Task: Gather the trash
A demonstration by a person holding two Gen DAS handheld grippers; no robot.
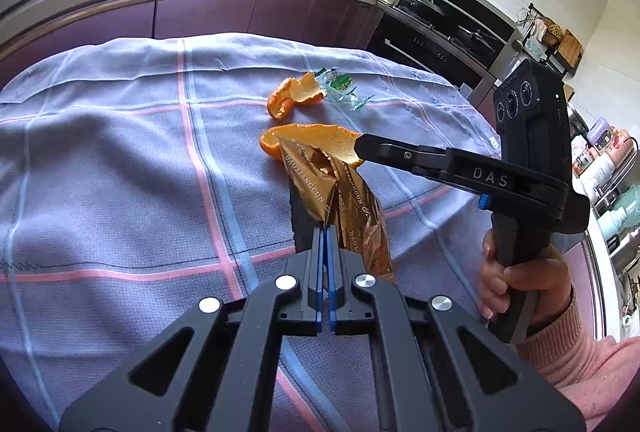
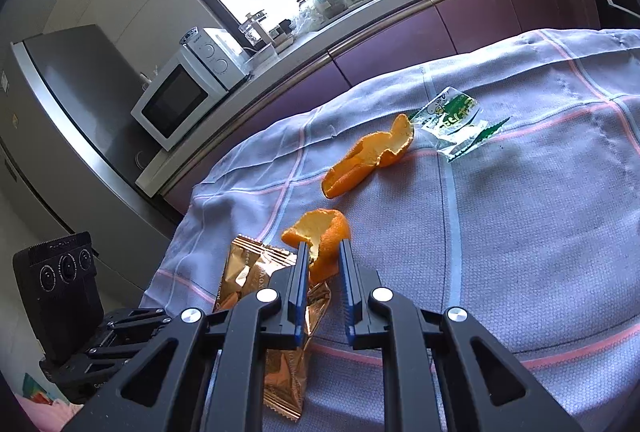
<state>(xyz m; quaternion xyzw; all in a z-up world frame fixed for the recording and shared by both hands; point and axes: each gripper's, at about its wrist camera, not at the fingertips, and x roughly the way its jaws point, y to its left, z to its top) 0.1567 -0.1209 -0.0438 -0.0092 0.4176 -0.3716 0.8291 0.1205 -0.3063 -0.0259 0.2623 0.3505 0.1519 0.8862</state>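
Observation:
My left gripper [image 1: 324, 232] is shut on a gold snack wrapper [image 1: 344, 199] and holds it above the cloth-covered table [image 1: 120, 151]; the wrapper also shows in the right wrist view [image 2: 248, 272]. My right gripper [image 2: 324, 248] is part open, its fingers on either side of the near orange peel [image 2: 320, 232], which also shows in the left wrist view [image 1: 312, 139]. Whether the pads touch the peel I cannot tell. A second orange peel [image 2: 368, 159] lies farther off, next to a clear green-printed wrapper [image 2: 456, 123].
The table is covered by a lilac checked cloth. Behind it runs a kitchen counter [image 2: 360, 27] with purple cabinets, a microwave [image 2: 176, 99] and a fridge [image 2: 48, 119]. An oven and hob [image 1: 440, 31] stand at the right.

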